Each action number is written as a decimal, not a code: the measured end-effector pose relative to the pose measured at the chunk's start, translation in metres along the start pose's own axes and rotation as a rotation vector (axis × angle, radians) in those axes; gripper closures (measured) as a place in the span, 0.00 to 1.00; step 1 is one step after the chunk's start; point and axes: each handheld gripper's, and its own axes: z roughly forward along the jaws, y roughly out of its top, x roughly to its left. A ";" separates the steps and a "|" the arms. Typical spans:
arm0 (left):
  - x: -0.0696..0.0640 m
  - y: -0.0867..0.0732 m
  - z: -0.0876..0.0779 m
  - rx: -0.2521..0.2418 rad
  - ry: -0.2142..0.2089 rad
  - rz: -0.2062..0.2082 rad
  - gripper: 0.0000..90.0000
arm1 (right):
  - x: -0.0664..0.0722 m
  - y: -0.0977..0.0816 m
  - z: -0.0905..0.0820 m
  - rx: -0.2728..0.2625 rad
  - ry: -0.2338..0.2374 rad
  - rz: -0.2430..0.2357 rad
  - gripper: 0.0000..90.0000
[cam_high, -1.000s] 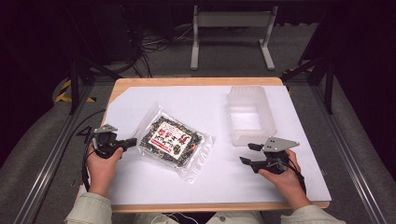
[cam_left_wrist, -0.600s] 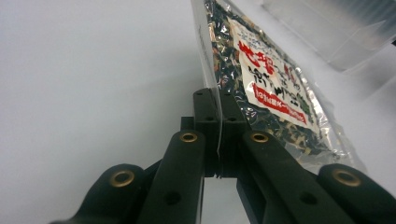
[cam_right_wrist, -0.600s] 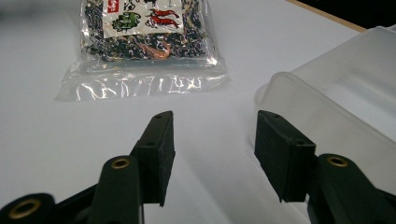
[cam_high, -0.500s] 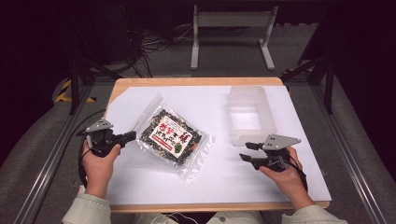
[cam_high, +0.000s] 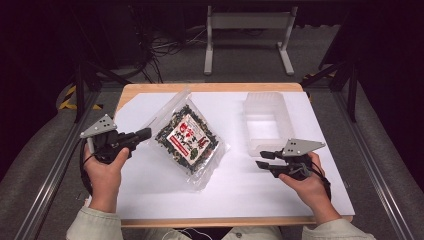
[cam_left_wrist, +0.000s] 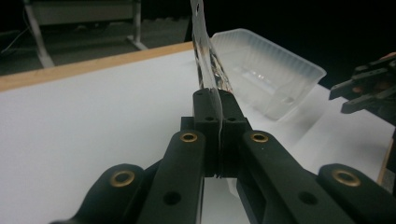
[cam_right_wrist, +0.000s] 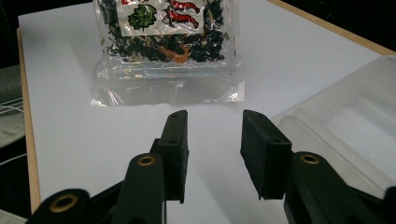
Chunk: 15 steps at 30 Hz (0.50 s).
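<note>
A clear plastic bag (cam_high: 190, 137) of dark dried bits with a red and white label lies in the middle of the white table. Its left edge is raised, and my left gripper (cam_high: 145, 133) is shut on that edge. In the left gripper view the clear film (cam_left_wrist: 205, 56) rises from between the closed jaws of the left gripper (cam_left_wrist: 215, 100). My right gripper (cam_high: 261, 159) hovers to the right of the bag, pointing at it. Its jaws have just been closing and still stand apart with nothing between them. In the right gripper view the bag (cam_right_wrist: 168, 37) lies beyond the right gripper (cam_right_wrist: 212, 126).
A clear ribbed plastic container (cam_high: 267, 120) stands at the back right, just beyond the right gripper; the container (cam_left_wrist: 261, 65) appears again as a container (cam_right_wrist: 345, 126) at close range. The white sheet (cam_high: 165, 195) lies on a wooden tabletop. A metal stand is behind the table.
My left gripper has risen with the bag's left edge, tilting the bag up on that side. The right gripper's jaws have narrowed and the hand has lifted slightly.
</note>
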 end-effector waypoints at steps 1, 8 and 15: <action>-0.002 0.002 -0.002 -0.011 -0.006 0.014 1.00 | 0.000 0.001 -0.001 -0.004 0.003 -0.001 0.68; -0.018 0.015 -0.008 -0.055 -0.029 0.085 1.00 | 0.001 0.010 -0.002 -0.030 0.009 -0.001 0.65; -0.031 0.026 -0.012 -0.089 -0.027 0.143 1.00 | 0.001 0.026 -0.003 -0.076 0.022 -0.002 0.62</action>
